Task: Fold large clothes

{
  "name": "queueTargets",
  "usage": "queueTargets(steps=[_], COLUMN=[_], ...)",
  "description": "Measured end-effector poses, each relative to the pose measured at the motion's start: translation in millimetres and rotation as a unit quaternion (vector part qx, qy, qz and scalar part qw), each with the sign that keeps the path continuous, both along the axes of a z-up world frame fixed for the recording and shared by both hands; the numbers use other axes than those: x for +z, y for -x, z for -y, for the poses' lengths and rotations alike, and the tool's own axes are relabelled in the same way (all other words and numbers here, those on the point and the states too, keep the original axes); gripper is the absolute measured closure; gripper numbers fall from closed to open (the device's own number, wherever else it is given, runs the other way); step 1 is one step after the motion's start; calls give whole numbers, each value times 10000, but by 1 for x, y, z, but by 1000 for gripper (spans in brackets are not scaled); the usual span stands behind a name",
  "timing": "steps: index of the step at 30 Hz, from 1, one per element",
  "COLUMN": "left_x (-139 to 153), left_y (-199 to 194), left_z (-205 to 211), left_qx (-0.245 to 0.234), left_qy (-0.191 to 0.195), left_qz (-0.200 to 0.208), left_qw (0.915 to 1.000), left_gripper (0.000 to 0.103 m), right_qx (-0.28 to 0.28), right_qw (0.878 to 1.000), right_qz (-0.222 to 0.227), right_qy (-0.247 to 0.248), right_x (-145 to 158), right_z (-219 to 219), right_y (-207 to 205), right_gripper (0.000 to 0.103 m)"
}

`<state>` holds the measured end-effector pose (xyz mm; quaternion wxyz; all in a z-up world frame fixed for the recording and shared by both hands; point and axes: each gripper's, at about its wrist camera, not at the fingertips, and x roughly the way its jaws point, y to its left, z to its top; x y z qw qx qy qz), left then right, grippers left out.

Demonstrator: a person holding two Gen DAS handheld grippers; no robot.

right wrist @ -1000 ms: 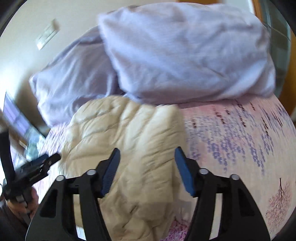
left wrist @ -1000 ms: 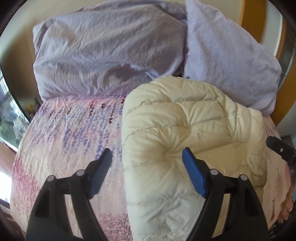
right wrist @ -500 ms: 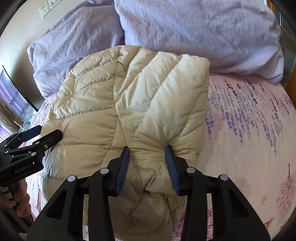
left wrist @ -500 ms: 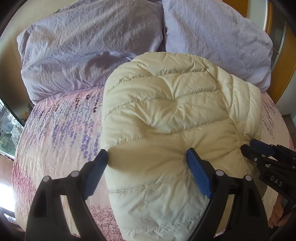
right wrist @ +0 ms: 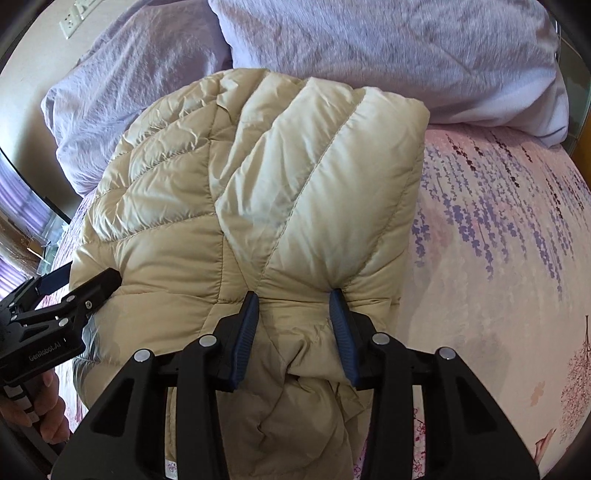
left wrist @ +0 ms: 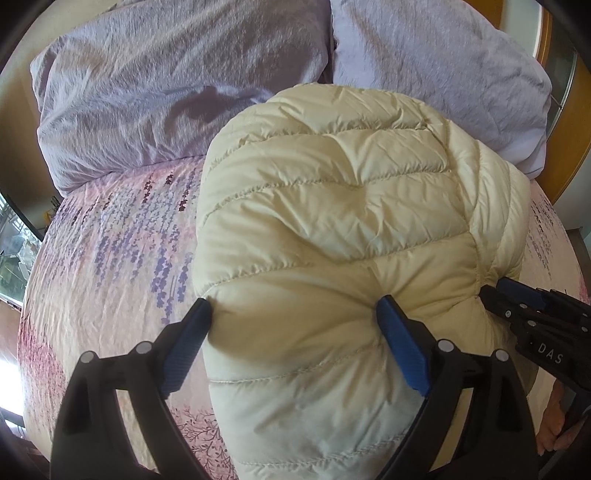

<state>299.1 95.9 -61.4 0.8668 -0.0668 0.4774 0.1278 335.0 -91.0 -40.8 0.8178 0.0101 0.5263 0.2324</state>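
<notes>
A cream quilted puffer jacket [left wrist: 332, 203] lies folded on the floral bed sheet [left wrist: 110, 277], its far edge against the pillows. My left gripper [left wrist: 291, 306] is opening wide. Its blue fingertips [left wrist: 386, 306] straddle the jacket's near left part and dent the padding without pinching it. My right gripper [right wrist: 293, 299] is shut on a bunched fold at the near edge of the jacket [right wrist: 258, 184]. The right gripper [left wrist: 491, 291] also shows at the jacket's right side, and the left gripper [right wrist: 88, 277] at its left side.
Two lilac pillows [left wrist: 166, 92] [left wrist: 443, 74] lie at the head of the bed, behind the jacket. The pink and purple sheet [right wrist: 498, 258] spreads to both sides. A hand [right wrist: 48, 417] grips the left tool's handle. A wall socket [right wrist: 75, 20] is at the upper left.
Both grippers came down onto the jacket. The right jaws closed and pinched a fold at its near edge. The left jaws spread wider across the jacket's near left part.
</notes>
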Motion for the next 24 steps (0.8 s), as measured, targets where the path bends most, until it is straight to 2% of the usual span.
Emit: queueTargets(steps=[8, 13, 16, 18, 20, 24], left_x=[-7, -3, 3, 8, 13, 25], left_y=[-8, -5, 3, 8, 15, 31], left_z=[-1, -3, -2, 0, 2, 10], left_qx=[56, 87, 105, 94, 76, 11], left_qy=[19, 139, 191, 209, 210, 154], left_qz=[-157, -112, -45, 0, 45, 139], left_qw=[9999, 9998, 9998, 9997, 9997, 9998], left_gripper=[8, 8, 8, 8, 7, 5], right_qx=[-92, -65, -122, -160, -188, -199], right_qw=[9998, 9999, 9999, 9998, 9995, 9989], right_qz=[-191, -105, -70, 9, 168, 316], right_qy=[34, 96, 69, 102, 193, 295], right_x=[-11, -6, 3, 9, 16, 30], right_z=[-2, -4, -1, 2, 4, 7], right_y=[-11, -10, -6, -1, 4, 15], right_gripper=[62, 59, 45, 23, 13, 5])
